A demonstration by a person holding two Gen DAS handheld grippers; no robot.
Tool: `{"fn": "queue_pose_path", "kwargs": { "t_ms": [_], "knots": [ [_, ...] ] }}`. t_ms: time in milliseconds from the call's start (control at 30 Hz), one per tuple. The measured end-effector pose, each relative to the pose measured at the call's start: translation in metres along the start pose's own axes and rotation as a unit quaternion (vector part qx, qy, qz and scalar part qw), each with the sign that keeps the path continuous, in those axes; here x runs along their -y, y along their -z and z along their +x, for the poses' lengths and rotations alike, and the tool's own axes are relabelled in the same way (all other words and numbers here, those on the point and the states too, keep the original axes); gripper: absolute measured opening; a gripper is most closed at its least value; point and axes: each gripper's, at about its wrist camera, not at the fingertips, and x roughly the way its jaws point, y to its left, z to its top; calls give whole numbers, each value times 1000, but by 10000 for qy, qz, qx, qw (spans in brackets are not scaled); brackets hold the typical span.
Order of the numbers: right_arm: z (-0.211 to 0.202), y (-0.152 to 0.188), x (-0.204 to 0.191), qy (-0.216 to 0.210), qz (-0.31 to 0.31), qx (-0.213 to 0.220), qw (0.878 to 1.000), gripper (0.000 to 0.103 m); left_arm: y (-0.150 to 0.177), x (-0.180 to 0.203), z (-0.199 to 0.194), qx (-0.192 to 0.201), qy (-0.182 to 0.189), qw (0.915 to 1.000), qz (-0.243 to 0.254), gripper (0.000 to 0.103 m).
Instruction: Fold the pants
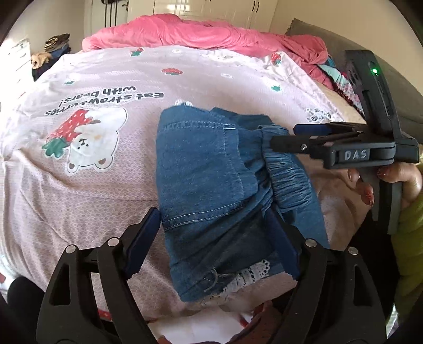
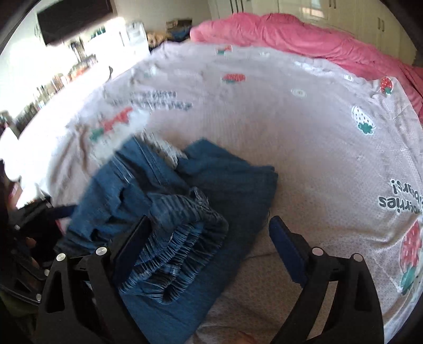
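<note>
Blue denim pants (image 1: 211,169) lie folded on a pink strawberry-print bedsheet (image 1: 105,185); they also show in the right wrist view (image 2: 185,211). My left gripper (image 1: 214,238) is open, its jaws on either side of the near lace-trimmed hem. My right gripper (image 2: 208,246) is open over the gathered elastic waistband (image 2: 179,251). In the left wrist view the right gripper (image 1: 285,140) comes in from the right at the waistband (image 1: 288,180).
A crumpled pink duvet (image 1: 206,34) lies along the far side of the bed. A grey headboard (image 1: 396,79) is at the right. A pile of clothes (image 1: 53,50) sits beyond the bed's left edge. White wardrobes (image 1: 211,10) stand behind.
</note>
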Motion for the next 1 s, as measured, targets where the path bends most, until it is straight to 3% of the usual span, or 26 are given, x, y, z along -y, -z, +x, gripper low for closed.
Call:
{"fn": "queue_pose_path", "kwargs": {
  "t_ms": [333, 567, 700, 767, 833, 1000],
  "knots": [
    [-52, 25, -5, 160, 137, 761, 9969, 92, -6, -6, -16, 189, 186, 9996, 6, 82],
    [-66, 66, -68, -14, -756, 922, 9929, 92, -21, -35, -26, 452, 177, 9986, -213, 84],
    [-61, 83, -107, -125, -1407, 879, 9861, 91, -32, -53, -15, 338, 277, 9984, -362, 79],
    [-58, 84, -126, -141, -1811, 884, 9794, 76, -35, -56, -6, 194, 358, 9985, -355, 65],
    [-51, 81, -142, -122, -2260, 801, 9708, 69, -40, -58, 9, 6, 524, 9977, -433, 61],
    [-31, 77, -176, 67, -3241, 668, 9436, 56, -49, -53, 35, -262, 520, 9978, -311, 60]
  ]
}}
